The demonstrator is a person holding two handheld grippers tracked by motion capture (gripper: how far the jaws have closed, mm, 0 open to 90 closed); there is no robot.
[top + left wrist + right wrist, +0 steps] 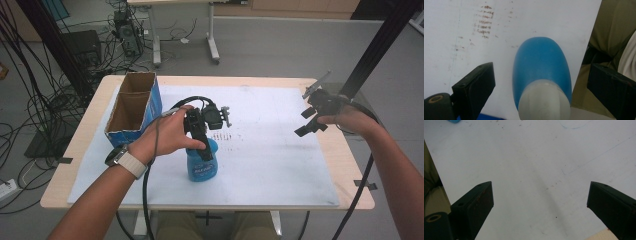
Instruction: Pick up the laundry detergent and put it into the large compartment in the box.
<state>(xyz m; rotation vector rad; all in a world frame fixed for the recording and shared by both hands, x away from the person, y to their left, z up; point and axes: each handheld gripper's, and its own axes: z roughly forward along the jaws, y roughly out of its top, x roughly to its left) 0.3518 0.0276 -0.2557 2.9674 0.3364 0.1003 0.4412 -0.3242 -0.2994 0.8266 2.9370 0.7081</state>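
White mat (280,150), cardboard box (134,107) beside bottle (202,165)

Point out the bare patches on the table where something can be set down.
The widest free patch is the white mat between the blue bottle and the right claw. A narrower bare strip runs along the mat's front edge, left of the bottle. It is crowded at the left rear: the cardboard box, the left claw and the bottle sit close together.

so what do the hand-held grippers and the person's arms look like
Both hand-held grippers, left and right, are black with blocky, flat-faced jaws and a thick black cable trailing from each. The right carries a grey three-cornered plate. The forearms are bare, without sleeves; the left wrist wears a watch on a pale band.
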